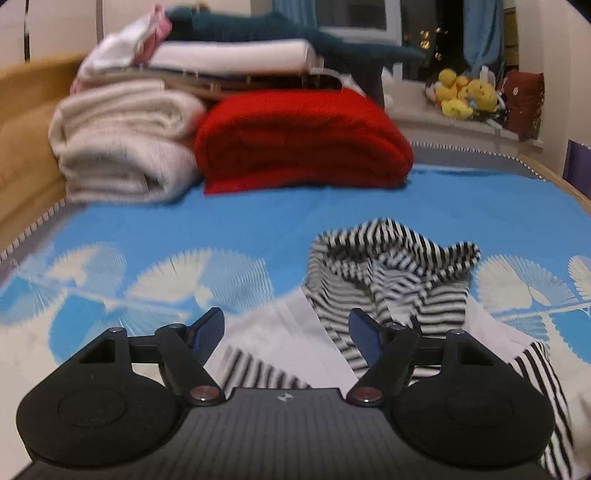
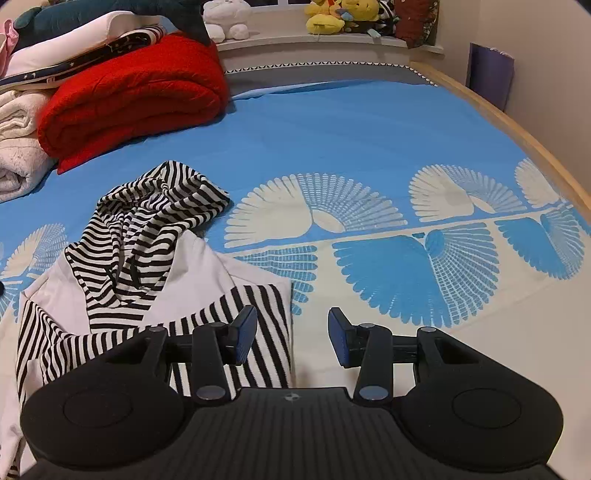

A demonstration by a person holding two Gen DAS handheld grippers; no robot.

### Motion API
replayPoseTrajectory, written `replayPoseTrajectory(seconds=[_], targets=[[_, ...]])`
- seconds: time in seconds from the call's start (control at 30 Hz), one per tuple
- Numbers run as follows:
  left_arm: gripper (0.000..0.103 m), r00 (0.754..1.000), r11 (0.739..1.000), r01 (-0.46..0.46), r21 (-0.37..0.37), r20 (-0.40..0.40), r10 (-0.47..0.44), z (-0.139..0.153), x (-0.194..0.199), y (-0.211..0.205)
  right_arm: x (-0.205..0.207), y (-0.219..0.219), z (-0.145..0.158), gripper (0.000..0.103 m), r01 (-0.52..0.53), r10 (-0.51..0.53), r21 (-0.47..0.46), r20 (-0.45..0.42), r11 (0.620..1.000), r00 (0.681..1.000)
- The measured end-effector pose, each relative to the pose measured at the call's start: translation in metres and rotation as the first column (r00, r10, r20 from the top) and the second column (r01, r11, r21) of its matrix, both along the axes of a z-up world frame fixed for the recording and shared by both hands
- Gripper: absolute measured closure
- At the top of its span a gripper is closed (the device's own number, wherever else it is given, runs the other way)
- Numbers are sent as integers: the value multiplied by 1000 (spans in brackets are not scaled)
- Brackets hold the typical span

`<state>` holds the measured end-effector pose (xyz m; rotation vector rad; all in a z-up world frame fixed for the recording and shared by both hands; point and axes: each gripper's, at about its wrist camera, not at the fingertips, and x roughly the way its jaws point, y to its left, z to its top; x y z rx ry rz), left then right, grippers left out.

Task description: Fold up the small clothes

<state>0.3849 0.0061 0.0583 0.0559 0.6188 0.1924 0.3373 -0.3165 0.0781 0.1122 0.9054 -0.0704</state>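
The hooded top [image 2: 147,258], white with black-and-white striped hood and sleeves, lies on the blue patterned bedsheet [image 2: 351,129], at lower left of the right wrist view and lower right of the left wrist view. A striped sleeve is laid across its white body.

Surroundings: a folded red blanket [image 2: 133,96] sits at upper left of the right wrist view, well apart from the top, with a cream blanket [image 1: 122,147] beside it and stacked linens above. Yellow plush toys [image 1: 465,94] rest on a ledge beyond the bed. Nothing lies on the top.

The left gripper [image 1: 286,332] is open, jaws wide with nothing between the pads, hovering over the top's white body. The right gripper [image 2: 291,336] is open and empty, at the top's right edge.

Only the right wrist view shows the wooden bed rail [image 2: 517,133] and a white plush [image 2: 225,18]. The left wrist view is blurred.
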Motion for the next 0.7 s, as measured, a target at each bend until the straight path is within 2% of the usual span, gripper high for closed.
replayPoseTrajectory(seconds=[0.1,0.2,0.3,0.4,0.47,0.53,0.7], targets=[[34,1000,999,13,36,25,-14,8,-2,5,-1,-3,0,59,4,-4,2,-2,1000,1000],[43,999,1000,31,8,16,-31,16,-1,14,-2,-2,1,59,1,0,10,-3,1000,1000],[60,999,999,52,-10,-13,-52,21,13,18,-1,-1,1,59,6,-6,23,-6,1000,1000],[80,996,995,67,-68,-50,-71,24,46,26,0,1,-1,59,-8,8,21,-14,1000,1000],[81,994,994,71,-79,-77,-77,20,79,31,1,1,-2,59,-11,11,19,-15,1000,1000],[81,990,995,81,-59,-113,-88,12,117,35,3,-1,-3,59,-6,6,17,-17,1000,1000],[81,968,989,130,-68,-209,-142,-24,208,42,13,-13,-8,59,10,-9,5,-34,1000,999]])
